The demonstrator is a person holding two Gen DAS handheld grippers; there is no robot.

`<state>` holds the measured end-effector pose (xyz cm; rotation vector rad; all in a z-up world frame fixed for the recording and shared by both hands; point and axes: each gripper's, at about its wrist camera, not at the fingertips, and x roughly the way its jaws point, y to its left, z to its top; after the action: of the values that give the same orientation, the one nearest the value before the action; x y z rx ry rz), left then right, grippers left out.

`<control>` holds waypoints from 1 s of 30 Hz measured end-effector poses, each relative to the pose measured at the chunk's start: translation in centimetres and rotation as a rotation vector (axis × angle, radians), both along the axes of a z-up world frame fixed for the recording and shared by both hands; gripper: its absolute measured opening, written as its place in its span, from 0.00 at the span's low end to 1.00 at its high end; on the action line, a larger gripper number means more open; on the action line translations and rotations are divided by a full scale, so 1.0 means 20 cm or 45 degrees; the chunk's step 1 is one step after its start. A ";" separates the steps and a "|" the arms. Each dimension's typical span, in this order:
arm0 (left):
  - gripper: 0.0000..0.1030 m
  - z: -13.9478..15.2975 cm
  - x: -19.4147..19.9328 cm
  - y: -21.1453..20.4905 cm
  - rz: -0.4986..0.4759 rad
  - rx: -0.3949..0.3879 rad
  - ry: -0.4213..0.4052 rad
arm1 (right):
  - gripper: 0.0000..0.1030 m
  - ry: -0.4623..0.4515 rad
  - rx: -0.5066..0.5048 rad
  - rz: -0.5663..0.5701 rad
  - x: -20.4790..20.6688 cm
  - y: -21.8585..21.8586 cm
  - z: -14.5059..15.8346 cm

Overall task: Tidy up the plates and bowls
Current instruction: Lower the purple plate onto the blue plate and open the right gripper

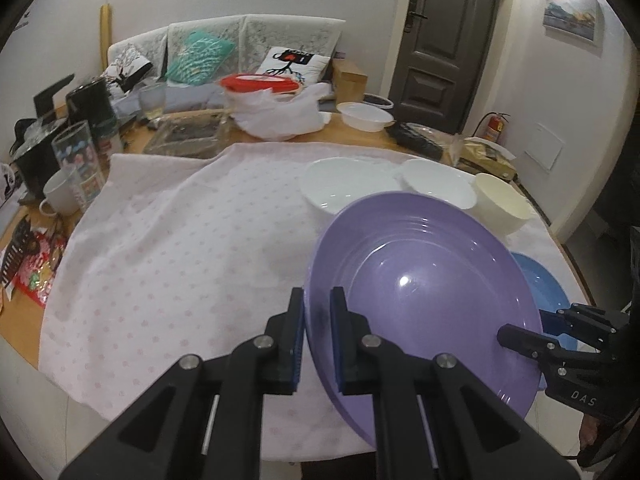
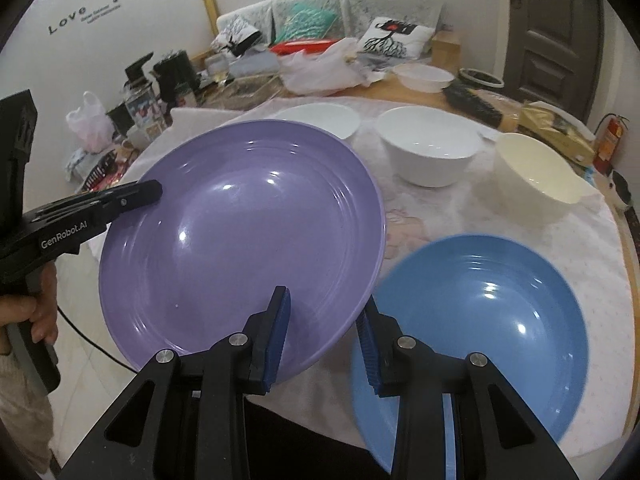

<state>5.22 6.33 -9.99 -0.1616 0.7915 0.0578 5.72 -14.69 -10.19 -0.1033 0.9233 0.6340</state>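
Two grippers are on one plate. My left gripper (image 1: 318,340) has its jaws closed nearly together on the near-left rim of the purple plate (image 1: 424,300), one pad on each face of the rim, and the plate is tilted and lifted off the cloth. My right gripper (image 2: 324,340) has its jaws spread wide: the left pad lies over the plate's near edge, the right pad is beside and below that edge, and neither is pressing on it that I can see. The purple plate sits between the two tools, above the near edge of the table.

Just right of it, the blue plate (image 2: 480,320) lies flat on the dotted tablecloth (image 1: 180,260), partly under the right gripper's outer finger.

Beyond these, three vessels stand in a row on the cloth: a white plate (image 2: 320,118), a white bowl (image 2: 430,148) and a cream bowl (image 2: 536,172), near one another; contact I cannot tell.

Farther back, a white tub (image 2: 424,76) rests on bare wood among clutter, with a sofa (image 1: 248,40) behind.
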 end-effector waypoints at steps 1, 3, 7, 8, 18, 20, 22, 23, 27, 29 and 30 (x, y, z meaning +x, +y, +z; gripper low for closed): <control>0.08 0.01 0.01 -0.03 -0.008 0.001 -0.002 | 0.27 -0.004 0.004 -0.009 0.00 -0.02 0.00; 0.08 0.02 0.02 -0.08 -0.025 0.003 -0.003 | 0.27 -0.012 0.011 -0.027 0.00 -0.07 0.01; 0.08 0.04 0.05 -0.19 -0.072 0.012 -0.001 | 0.27 -0.026 0.024 -0.072 0.00 -0.19 0.01; 0.08 0.04 0.06 -0.23 -0.087 0.011 0.002 | 0.27 -0.035 0.024 -0.089 -0.01 -0.22 0.01; 0.09 0.00 0.17 -0.57 -0.242 0.068 0.053 | 0.27 -0.067 -0.008 -0.220 -0.03 -0.53 -0.02; 0.09 -0.02 0.20 -0.65 -0.273 0.082 0.071 | 0.27 -0.066 -0.011 -0.246 -0.03 -0.59 -0.03; 0.09 -0.04 0.22 -0.70 -0.297 0.091 0.085 | 0.27 -0.061 -0.010 -0.273 -0.02 -0.65 -0.05; 0.09 -0.05 0.23 -0.73 -0.306 0.095 0.092 | 0.27 -0.058 -0.009 -0.284 -0.02 -0.68 -0.05; 0.09 -0.09 0.27 -0.81 -0.339 0.117 0.122 | 0.27 -0.050 -0.013 -0.314 -0.01 -0.76 -0.09; 0.09 -0.11 0.27 -0.83 -0.352 0.128 0.137 | 0.28 -0.048 -0.015 -0.317 0.00 -0.79 -0.10; 0.09 -0.12 0.27 -0.85 -0.360 0.138 0.146 | 0.29 -0.048 -0.017 -0.318 0.00 -0.80 -0.11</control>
<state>10.67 -10.71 -12.33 0.0580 0.9170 -0.1580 5.64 -30.62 -12.30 -0.0107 0.8869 0.3929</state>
